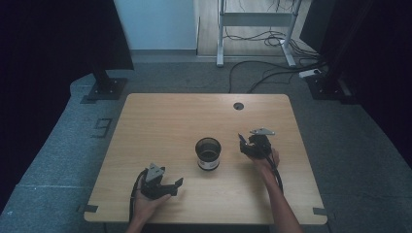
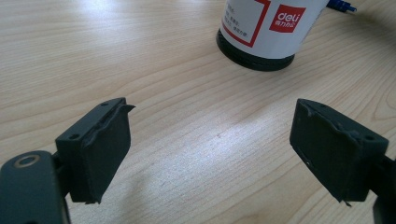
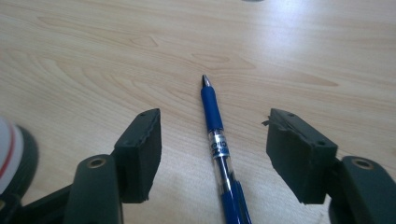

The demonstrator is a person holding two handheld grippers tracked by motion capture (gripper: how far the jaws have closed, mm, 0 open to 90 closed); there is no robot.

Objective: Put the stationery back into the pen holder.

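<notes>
high view, from my remote seat: a light wooden table point(image 1: 165, 116) sits on grey carpet, with the person's forearms entering from the bottom edge. at the left, near the front edge, a hand cradles my left claw point(image 1: 167, 187); it lies low over the table, pointing right. in the left gripper view its two black jaws stand wide apart with bare wood between them, pinching nothing. ahead of them, toward the upper right of that view, i see the base of a round black pot point(image 2: 261, 42) wrapped in a white label with red printing.

moving right in the high view, that pot point(image 1: 208, 153) stands upright near the middle of the table, its mouth open and dark inside; i cannot tell what it contains.

further right, well apart from the pot, the other hand holds my right claw point(image 1: 241, 141), a grey plate on top. in the right gripper view its jaws are spread, and a blue pen point(image 3: 215, 135) lies flat on the wood between them, touching neither pad, tip pointing away from the camera. the pot's edge shows at that view's lower left.

at the far edge, a small round cable hole point(image 1: 238, 106) marks the table.
</notes>
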